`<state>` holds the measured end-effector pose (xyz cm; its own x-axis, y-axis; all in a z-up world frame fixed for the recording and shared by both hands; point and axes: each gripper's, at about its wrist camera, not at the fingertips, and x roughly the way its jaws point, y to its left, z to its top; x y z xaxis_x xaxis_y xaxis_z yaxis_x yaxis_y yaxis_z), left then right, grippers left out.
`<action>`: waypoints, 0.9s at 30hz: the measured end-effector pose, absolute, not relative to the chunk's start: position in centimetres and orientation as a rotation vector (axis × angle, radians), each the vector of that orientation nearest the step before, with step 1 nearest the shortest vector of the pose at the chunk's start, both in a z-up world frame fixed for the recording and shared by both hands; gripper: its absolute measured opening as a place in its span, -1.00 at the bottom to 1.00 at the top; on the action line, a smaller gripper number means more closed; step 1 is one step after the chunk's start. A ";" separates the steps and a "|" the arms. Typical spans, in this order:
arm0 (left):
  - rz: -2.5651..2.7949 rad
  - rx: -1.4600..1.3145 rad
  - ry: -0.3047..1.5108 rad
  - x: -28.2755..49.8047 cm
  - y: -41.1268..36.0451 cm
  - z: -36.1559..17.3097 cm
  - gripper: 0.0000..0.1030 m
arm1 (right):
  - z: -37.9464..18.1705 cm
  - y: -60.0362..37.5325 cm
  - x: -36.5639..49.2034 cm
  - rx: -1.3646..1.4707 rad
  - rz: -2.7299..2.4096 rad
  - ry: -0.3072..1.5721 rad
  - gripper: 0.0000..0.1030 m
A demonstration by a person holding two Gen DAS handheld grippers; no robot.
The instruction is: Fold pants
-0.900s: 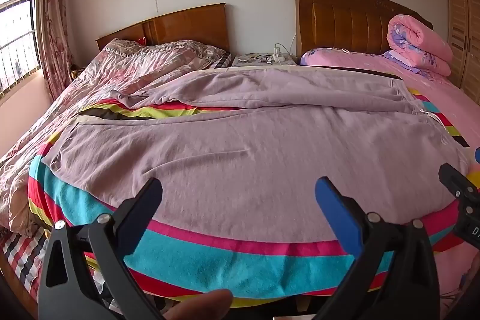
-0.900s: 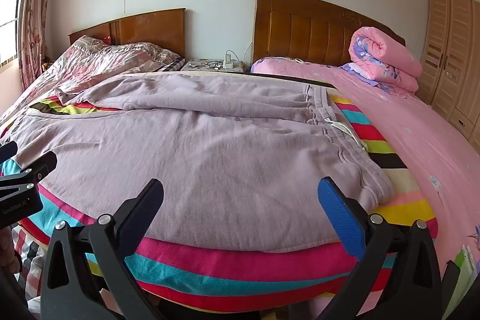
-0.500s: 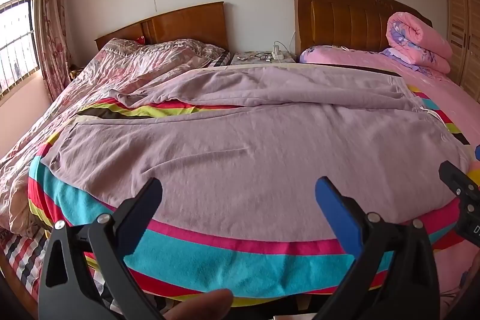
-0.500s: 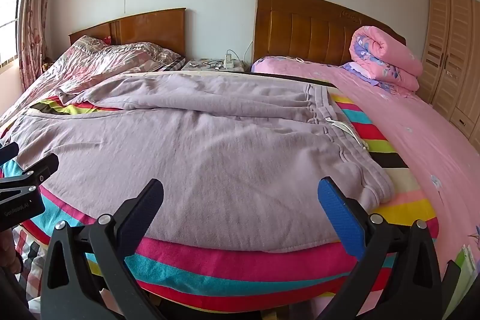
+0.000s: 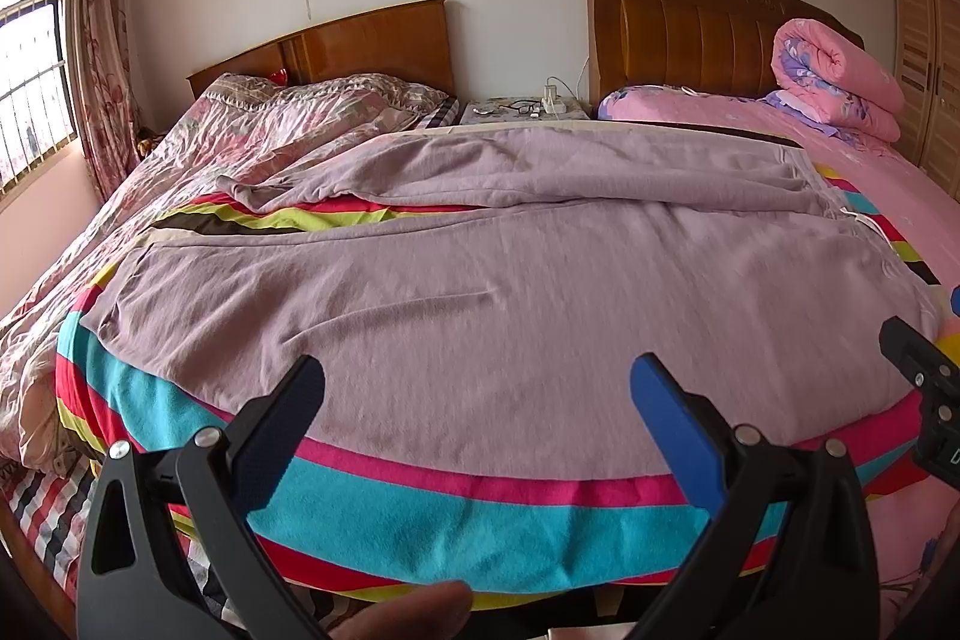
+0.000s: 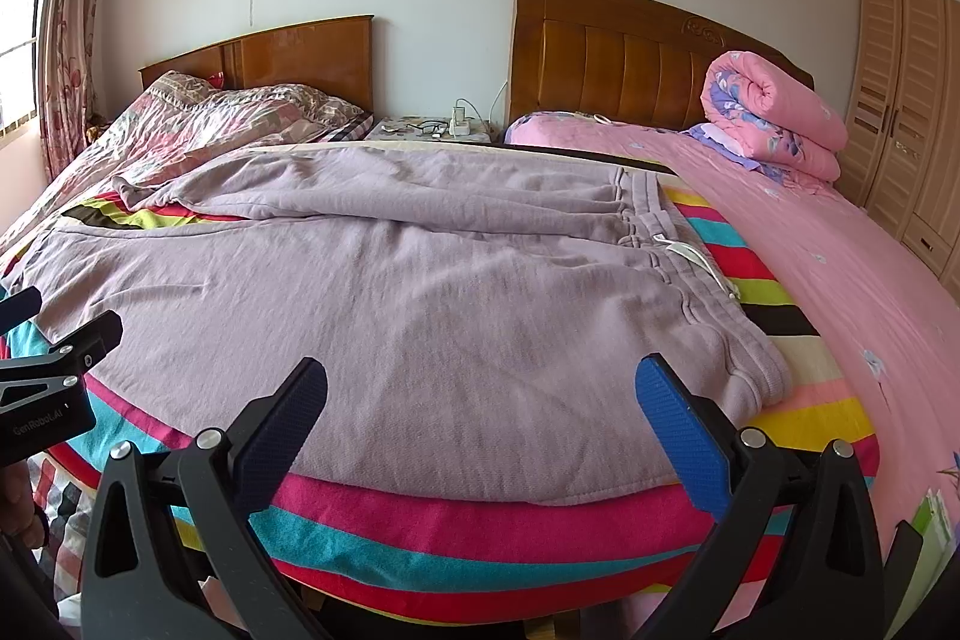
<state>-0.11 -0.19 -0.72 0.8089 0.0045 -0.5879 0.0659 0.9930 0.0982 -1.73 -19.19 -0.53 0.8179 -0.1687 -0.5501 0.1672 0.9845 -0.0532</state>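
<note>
Mauve sweatpants (image 5: 510, 292) lie spread flat on a striped blanket (image 5: 456, 520), waistband to the right with a white drawstring (image 6: 696, 256), legs running left. The far leg is rumpled. In the right wrist view the pants (image 6: 420, 316) fill the middle. My left gripper (image 5: 477, 388) is open and empty, held above the near hem edge. My right gripper (image 6: 480, 388) is open and empty near the waistband side. Each gripper shows at the edge of the other's view.
The striped blanket covers the foot of two beds. A floral quilt (image 5: 240, 142) lies on the left bed, a rolled pink duvet (image 6: 774, 118) on the right bed. A nightstand (image 6: 432, 127) stands between the headboards. A wardrobe (image 6: 906, 112) stands at right.
Both grippers have shifted very slightly; the pants lie as before and both grippers stay open.
</note>
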 end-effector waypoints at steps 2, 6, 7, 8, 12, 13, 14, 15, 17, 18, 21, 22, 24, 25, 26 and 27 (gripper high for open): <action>-0.033 0.117 0.629 -0.2 -0.2 -0.8 0.97 | -0.5 -19.2 -1.7 -0.003 -0.180 0.586 0.92; -0.034 0.117 0.631 0.0 -0.2 -0.8 0.97 | -0.5 -19.2 -1.7 -0.002 -0.180 0.586 0.92; -0.034 0.117 0.632 0.0 -0.2 -0.7 0.97 | -0.5 -19.1 -1.7 -0.001 -0.180 0.586 0.92; -0.034 0.117 0.632 0.0 -0.2 -0.7 0.97 | -0.5 -19.1 -1.7 -0.001 -0.179 0.587 0.92; -0.037 0.120 0.639 0.0 -0.2 -0.8 0.97 | -0.5 -19.1 -1.7 -0.001 -0.179 0.587 0.92; -0.037 0.120 0.640 -0.1 -0.2 -0.8 0.97 | -0.5 -19.1 -1.7 -0.001 -0.179 0.587 0.92; -0.037 0.121 0.642 0.0 -0.3 -0.9 0.97 | -0.6 -19.1 -1.7 0.000 -0.179 0.588 0.92; -0.037 0.122 0.645 0.1 -0.3 -0.9 0.97 | -0.6 -19.1 -1.6 -0.001 -0.180 0.587 0.92; -0.037 0.124 0.648 0.1 -0.4 -0.9 0.97 | -0.6 -19.1 -1.6 0.000 -0.179 0.588 0.92; -0.038 0.124 0.650 0.1 -0.4 -1.0 0.97 | -0.7 -19.2 -1.7 0.000 -0.179 0.589 0.92; -0.040 0.126 0.656 0.1 -0.4 -1.0 0.97 | -0.7 -19.2 -1.7 0.001 -0.180 0.589 0.92; -0.040 0.126 0.658 0.1 -0.4 -1.0 0.97 | -0.7 -19.2 -1.7 0.001 -0.180 0.590 0.92; -0.041 0.127 0.660 0.1 -0.4 -1.0 0.97 | -0.7 -19.2 -1.7 0.000 -0.180 0.589 0.92; -0.041 0.127 0.661 0.1 -0.4 -1.0 0.97 | -0.7 -19.2 -1.7 0.001 -0.180 0.590 0.92; -0.041 0.127 0.662 0.1 -0.4 -1.0 0.97 | -0.7 -19.2 -1.7 0.002 -0.180 0.590 0.92; -0.041 0.127 0.664 0.1 -0.4 -1.0 0.97 | -0.8 -19.2 -1.7 0.002 -0.179 0.591 0.92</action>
